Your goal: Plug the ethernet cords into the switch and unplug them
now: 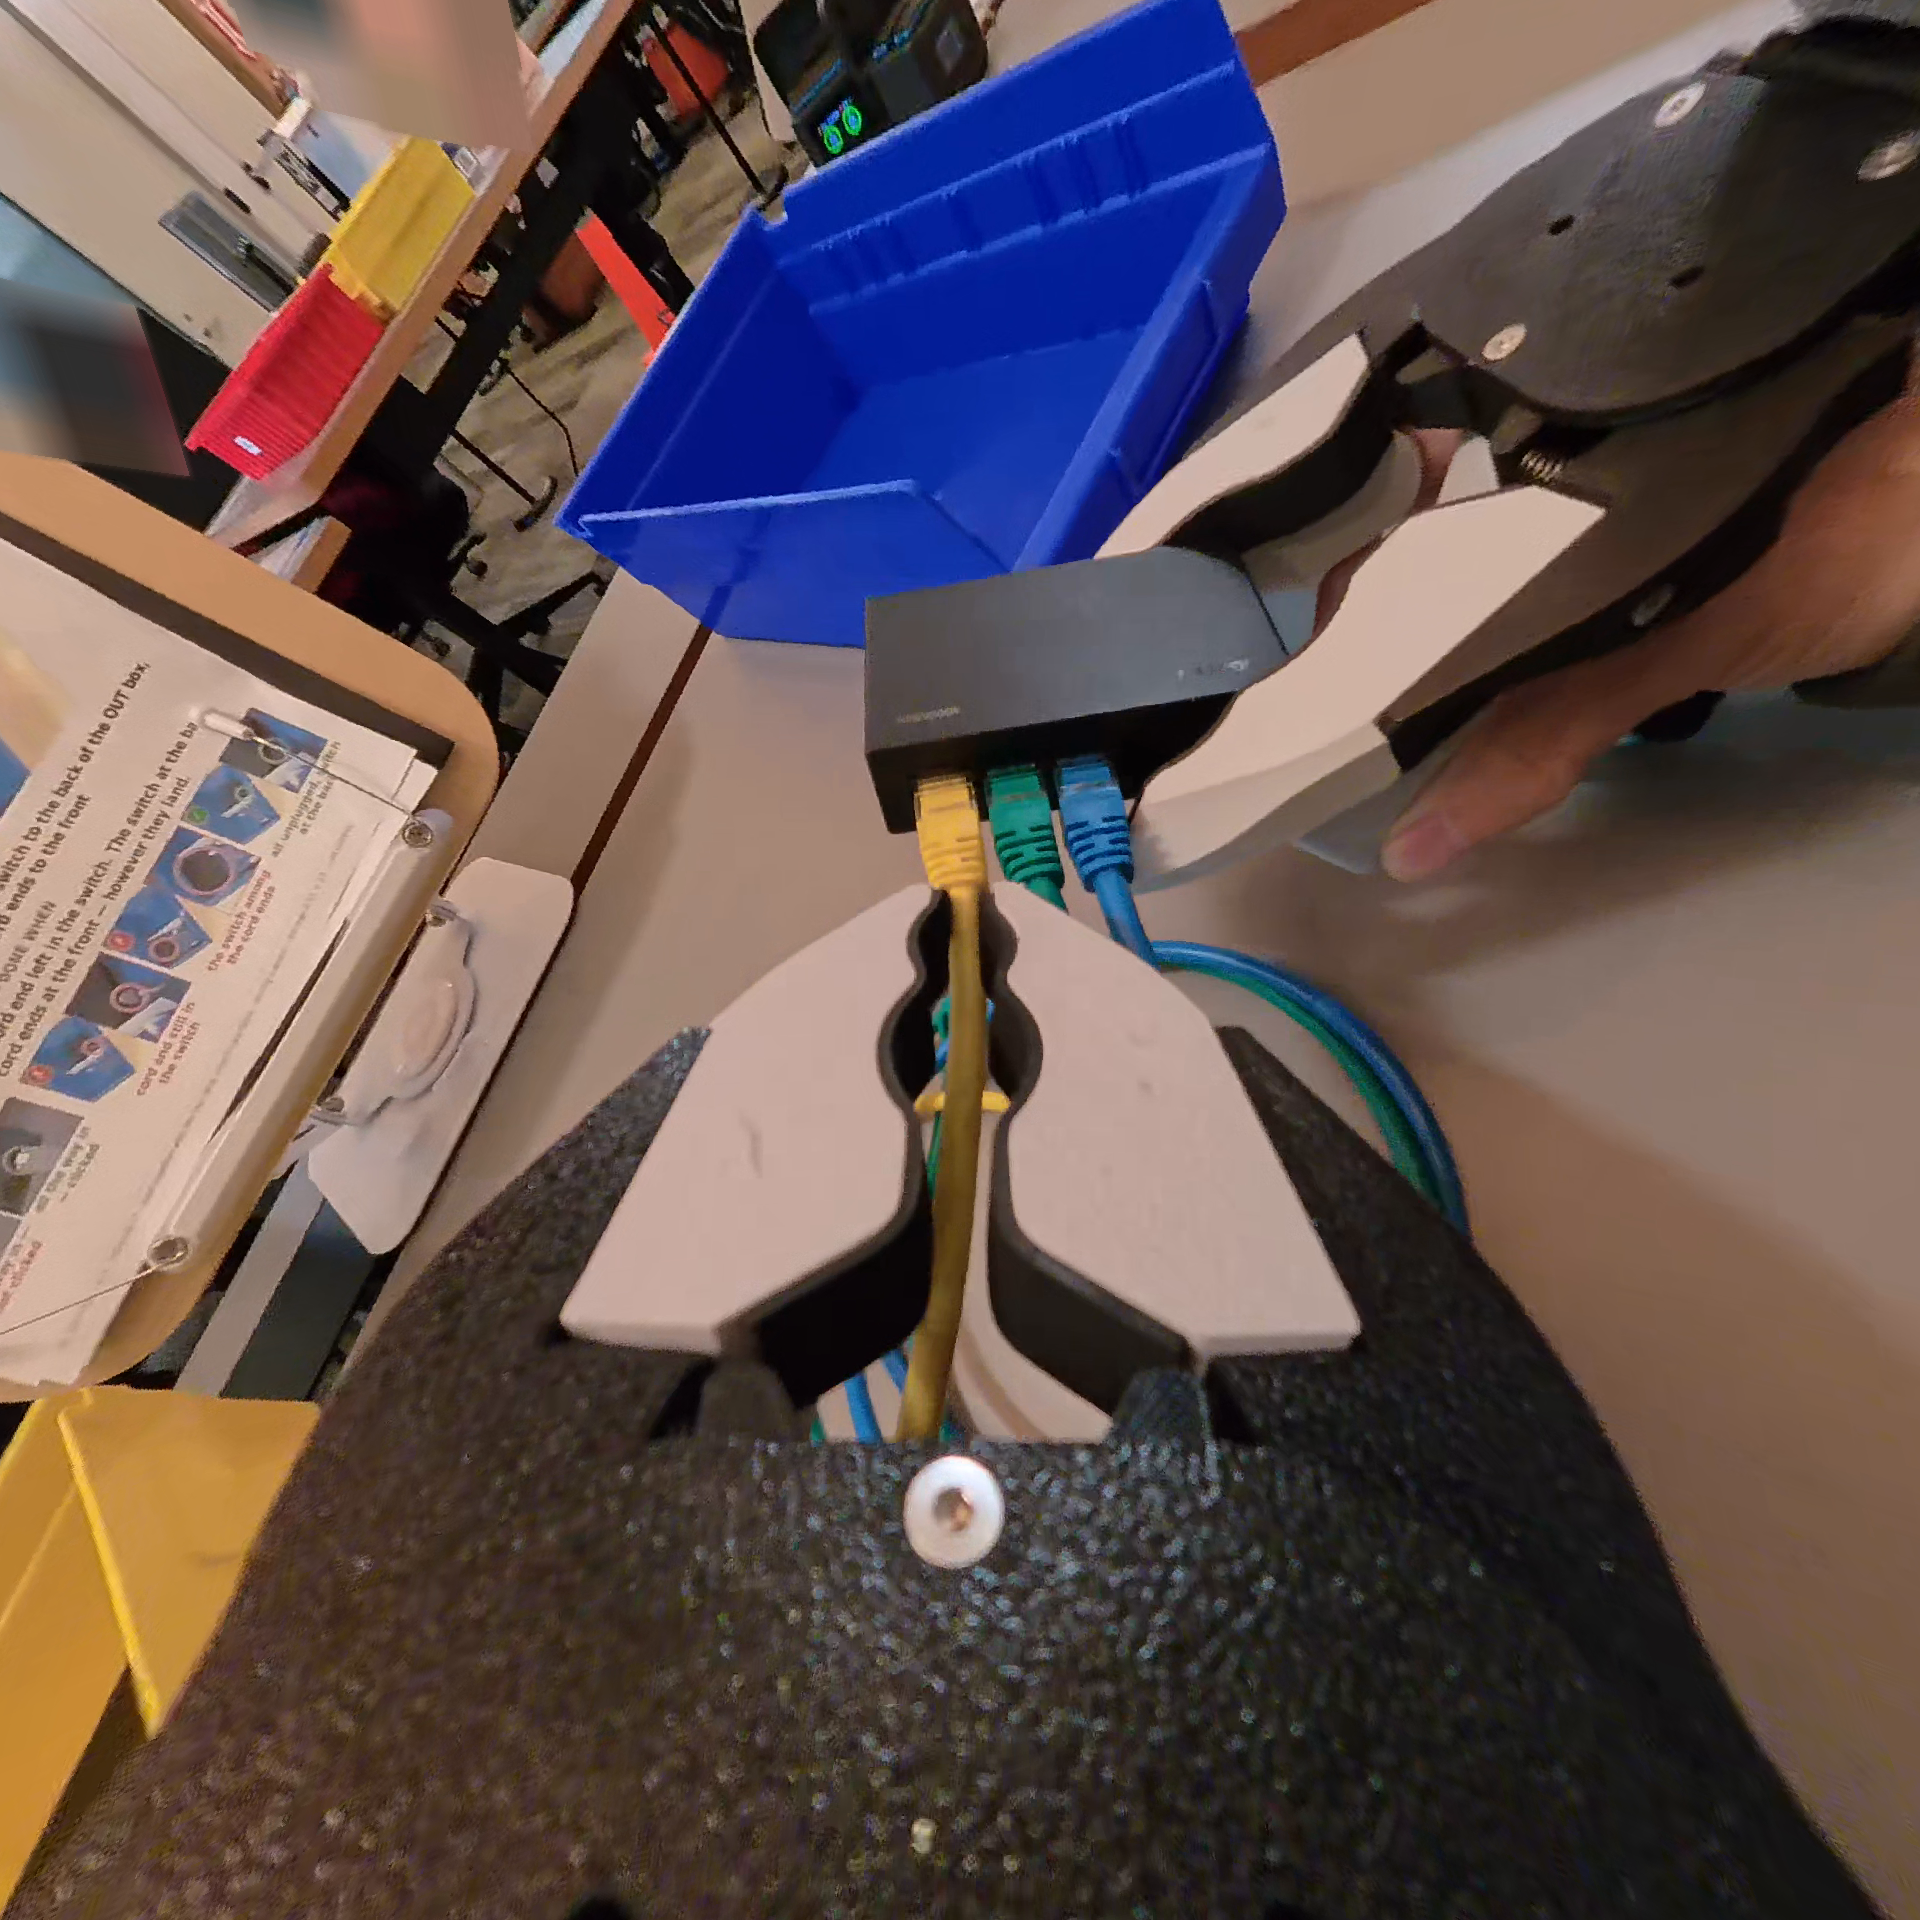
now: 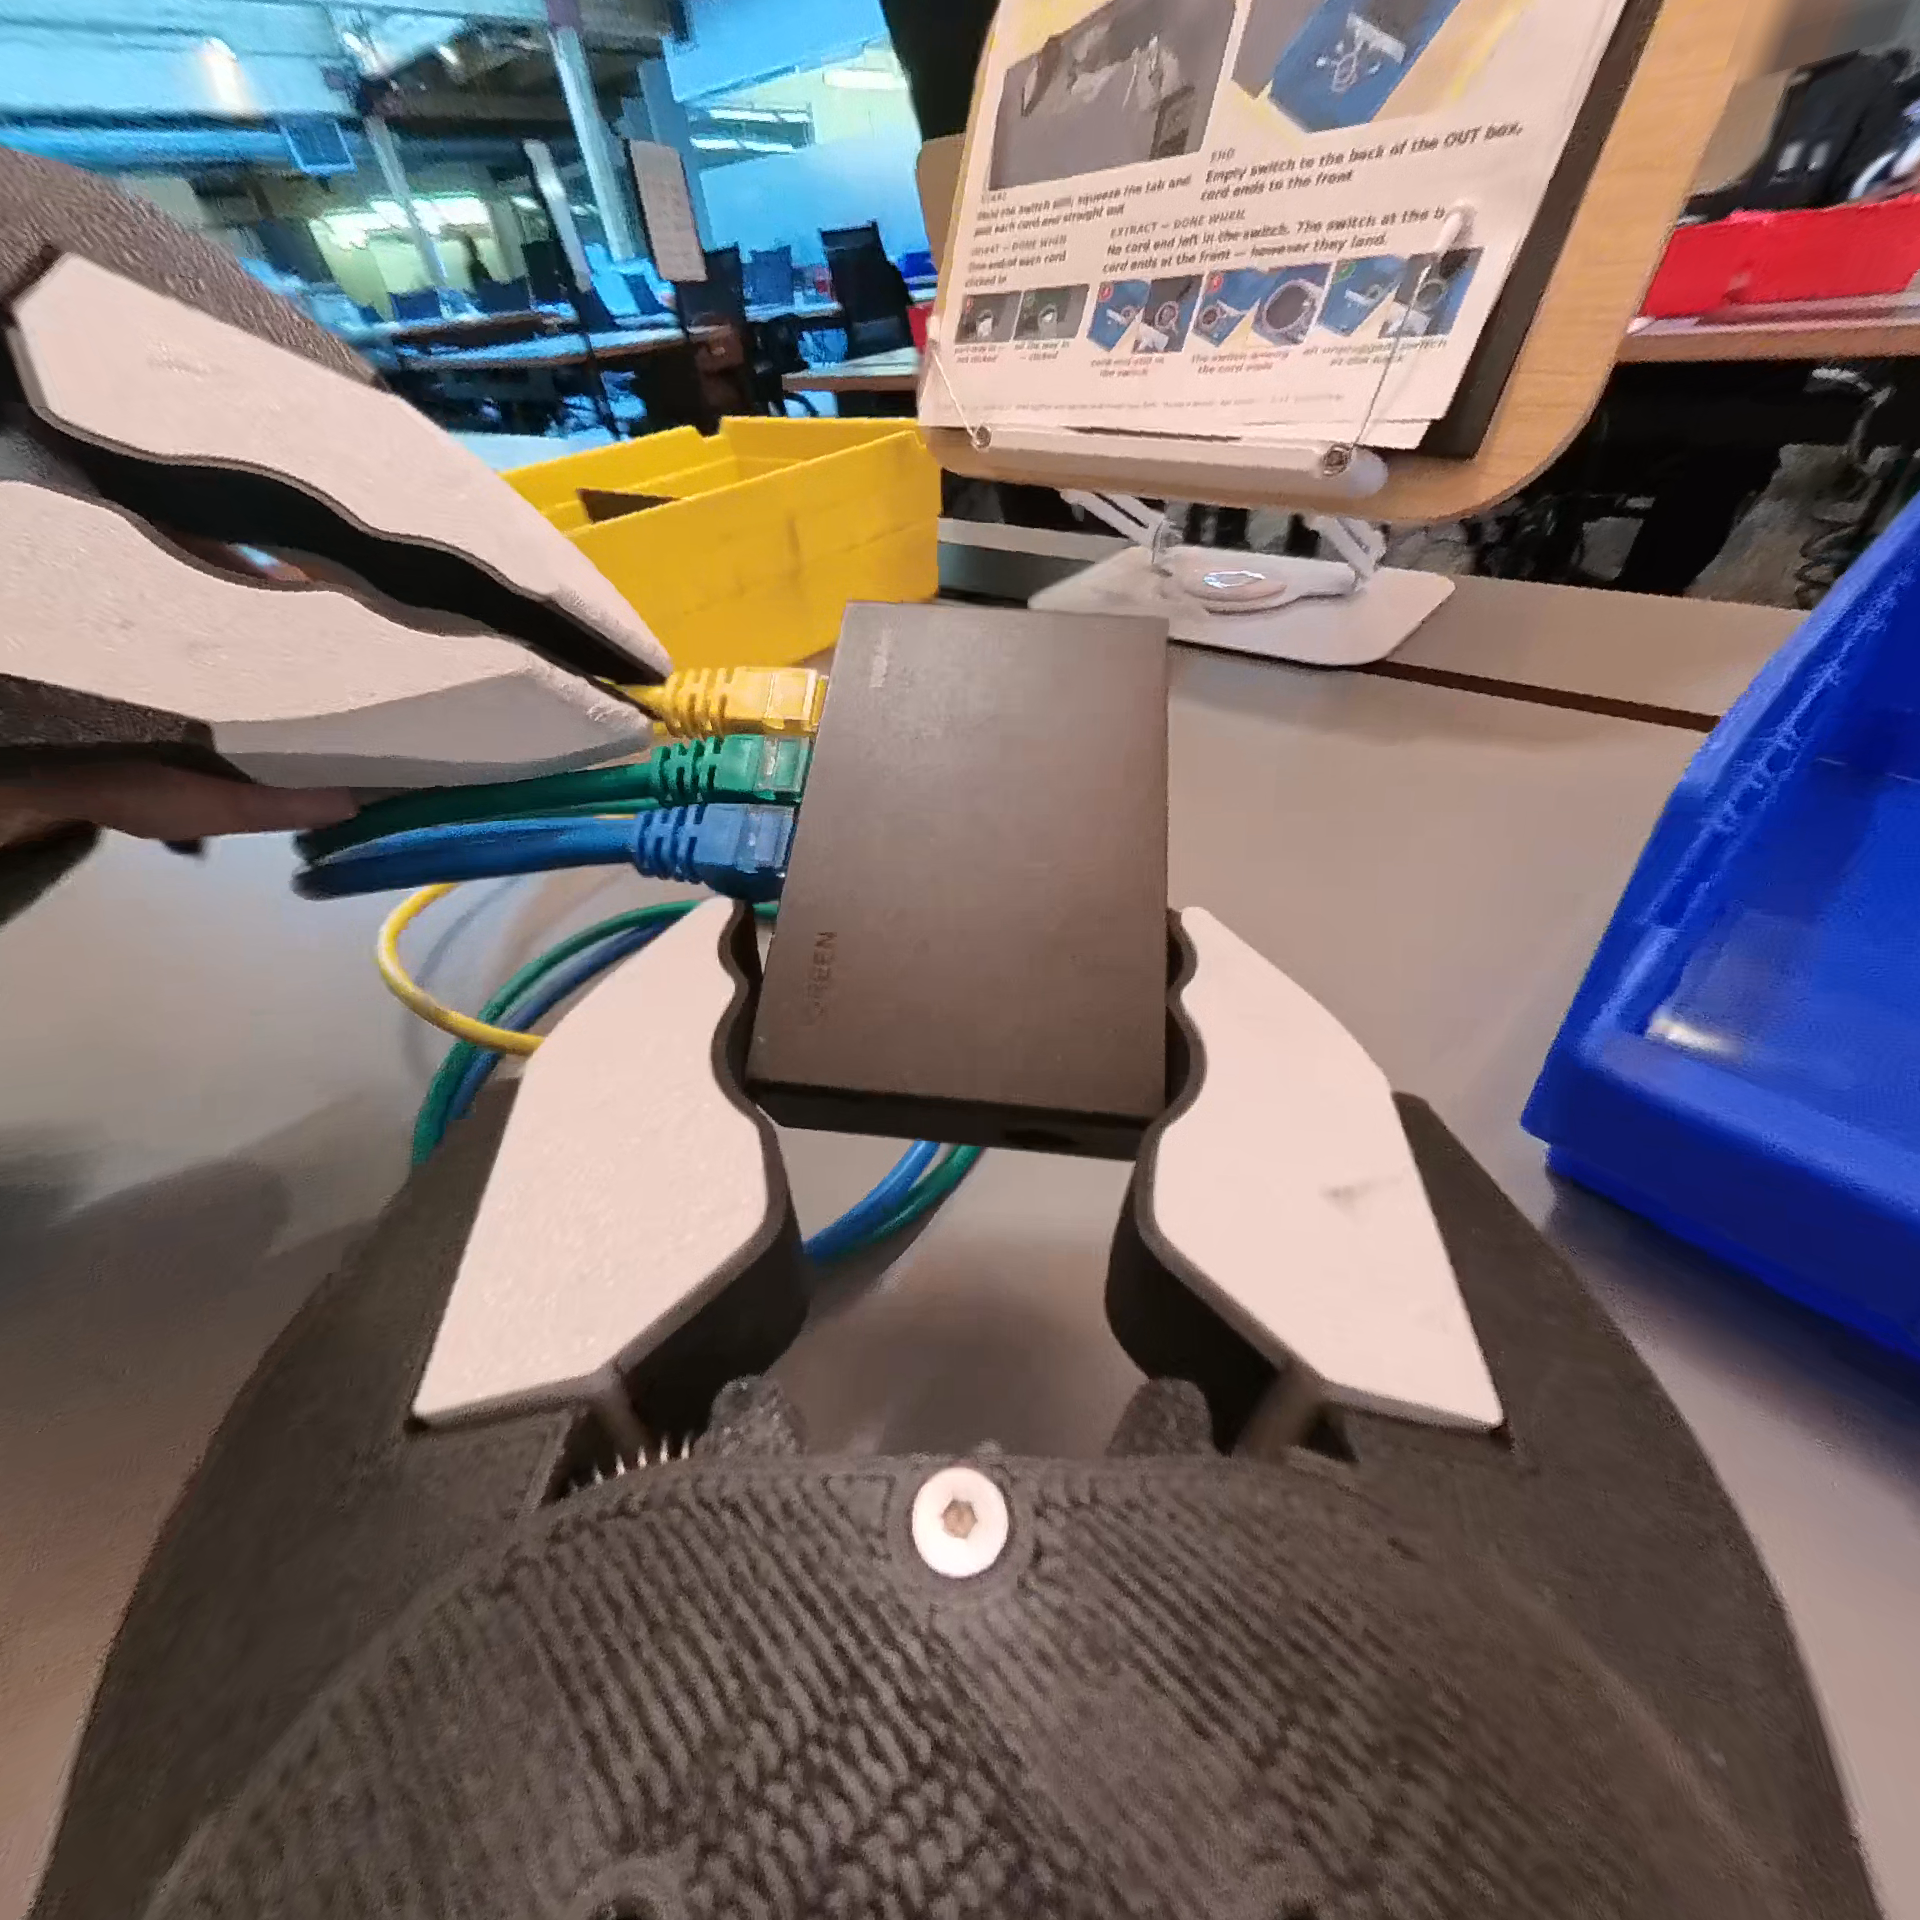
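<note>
A black switch (image 1: 1060,655) sits on the grey table with a yellow cord (image 1: 948,826), a green cord (image 1: 1023,826) and a blue cord (image 1: 1093,826) plugged side by side into its front. My left gripper (image 1: 964,914) is shut on the yellow cord just behind its plug; the cable runs back between the fingers. My right gripper (image 2: 956,935) is shut on the switch (image 2: 977,883), clamping its two sides. In the right wrist view the left gripper (image 2: 644,686) comes in from the left onto the yellow plug (image 2: 743,698), above the green plug (image 2: 727,767) and blue plug (image 2: 717,840).
A blue bin (image 1: 935,343) stands just behind the switch and shows at right in the right wrist view (image 2: 1745,987). A yellow bin (image 2: 748,520) and an instruction sheet on a wooden stand (image 1: 197,914) are on the left side. Loose cable loops (image 1: 1351,1060) lie on the table.
</note>
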`<state>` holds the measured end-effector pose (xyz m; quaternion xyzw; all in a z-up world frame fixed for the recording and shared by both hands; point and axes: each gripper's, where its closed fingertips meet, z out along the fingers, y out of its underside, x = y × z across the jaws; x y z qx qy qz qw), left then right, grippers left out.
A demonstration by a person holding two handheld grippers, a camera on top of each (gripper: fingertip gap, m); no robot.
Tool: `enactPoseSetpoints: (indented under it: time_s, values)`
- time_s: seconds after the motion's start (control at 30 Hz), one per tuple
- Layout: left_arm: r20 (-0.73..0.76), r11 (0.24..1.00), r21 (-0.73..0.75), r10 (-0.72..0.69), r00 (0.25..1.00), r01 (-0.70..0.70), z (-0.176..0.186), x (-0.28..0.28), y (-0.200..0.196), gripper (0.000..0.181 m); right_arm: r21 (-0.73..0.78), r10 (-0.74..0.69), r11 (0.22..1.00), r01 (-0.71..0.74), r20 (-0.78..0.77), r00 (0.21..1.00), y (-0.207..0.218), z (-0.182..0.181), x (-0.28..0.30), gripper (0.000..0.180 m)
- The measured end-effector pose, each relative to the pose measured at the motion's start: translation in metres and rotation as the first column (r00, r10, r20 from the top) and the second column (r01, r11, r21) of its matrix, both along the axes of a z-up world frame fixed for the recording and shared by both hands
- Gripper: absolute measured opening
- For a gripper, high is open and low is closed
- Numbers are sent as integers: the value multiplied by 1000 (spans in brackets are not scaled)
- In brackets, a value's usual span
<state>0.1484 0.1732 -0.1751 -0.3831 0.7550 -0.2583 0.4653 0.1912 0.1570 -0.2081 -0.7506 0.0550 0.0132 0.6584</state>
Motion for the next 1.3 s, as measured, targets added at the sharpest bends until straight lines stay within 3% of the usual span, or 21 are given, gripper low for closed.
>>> enactPoseSetpoints:
  time_s: [0.17,0.43,0.8,1.1,1.3]
  values:
    - [37,998,-42,50,998,-49,3,0,0,5,52,-30,998,28,49,998,-1,7,3,73]
    - [43,969,-245,47,998,-35,6,1,-1,5,92,-50,995,45,58,997,-1,12,3,74]
    - [46,987,-156,37,998,-29,2,-3,2,5,86,-41,996,34,81,996,0,11,-1,74]
    - [88,966,-256,61,994,-37,1,-3,6,4,74,-35,997,30,73,997,3,10,-5,74]
    - [62,973,-224,64,996,-48,-5,-8,10,5,42,-3,999,0,80,997,6,7,-8,74]
